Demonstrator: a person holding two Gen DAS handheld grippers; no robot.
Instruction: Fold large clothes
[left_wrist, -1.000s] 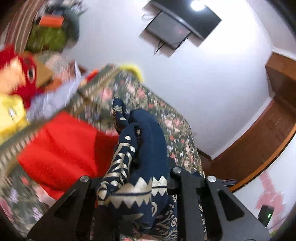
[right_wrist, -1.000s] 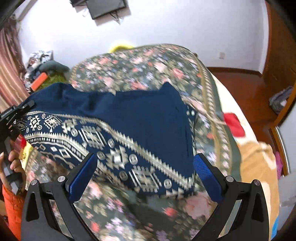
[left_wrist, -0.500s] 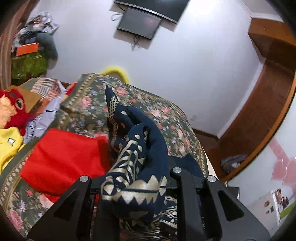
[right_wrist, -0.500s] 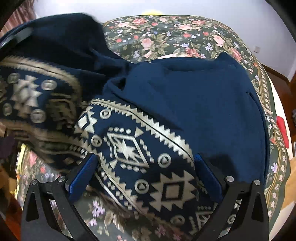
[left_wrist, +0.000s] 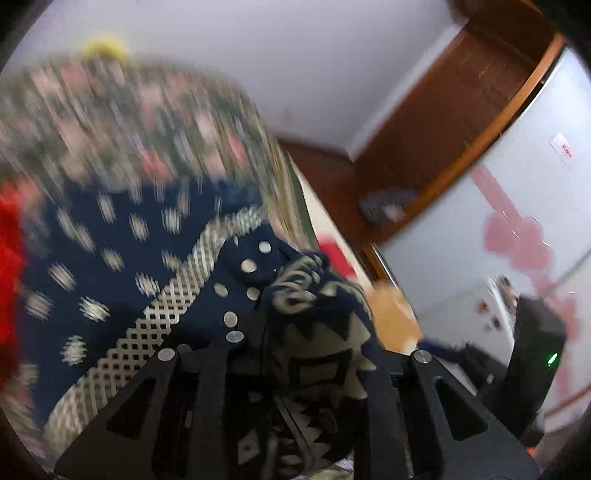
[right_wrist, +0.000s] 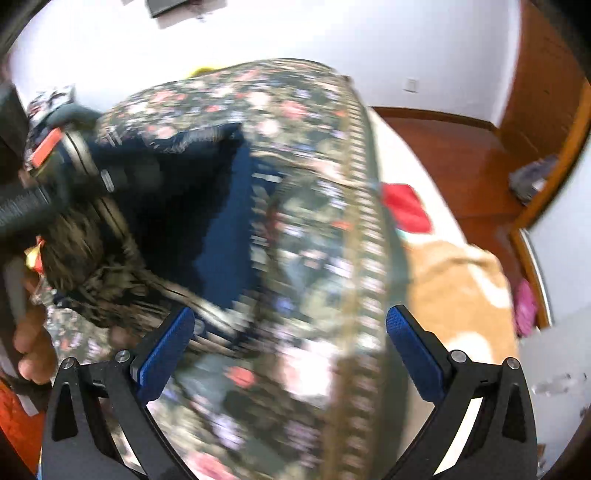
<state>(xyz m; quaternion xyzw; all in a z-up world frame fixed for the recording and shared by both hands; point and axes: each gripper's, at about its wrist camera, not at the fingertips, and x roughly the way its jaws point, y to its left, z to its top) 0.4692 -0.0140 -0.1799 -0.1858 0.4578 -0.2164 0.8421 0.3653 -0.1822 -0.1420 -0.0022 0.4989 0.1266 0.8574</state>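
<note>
Navy patterned garment (left_wrist: 122, 280) bunched in left tool (left_wrist: 314, 354), orientation blurred

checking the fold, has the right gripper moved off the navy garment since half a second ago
Yes. The right gripper, open, was over the navy garment; now it is rightward, over the floral bedspread.

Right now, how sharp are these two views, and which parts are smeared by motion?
Left wrist view: the floral bedspread and most of the navy garment are streaked; the fold bunched in the left gripper and its black fingers stay crisp. Right wrist view: bedspread and garment smear, while the open right gripper with its blue pads is sharp. Both bend straight lines at the edges.
</note>
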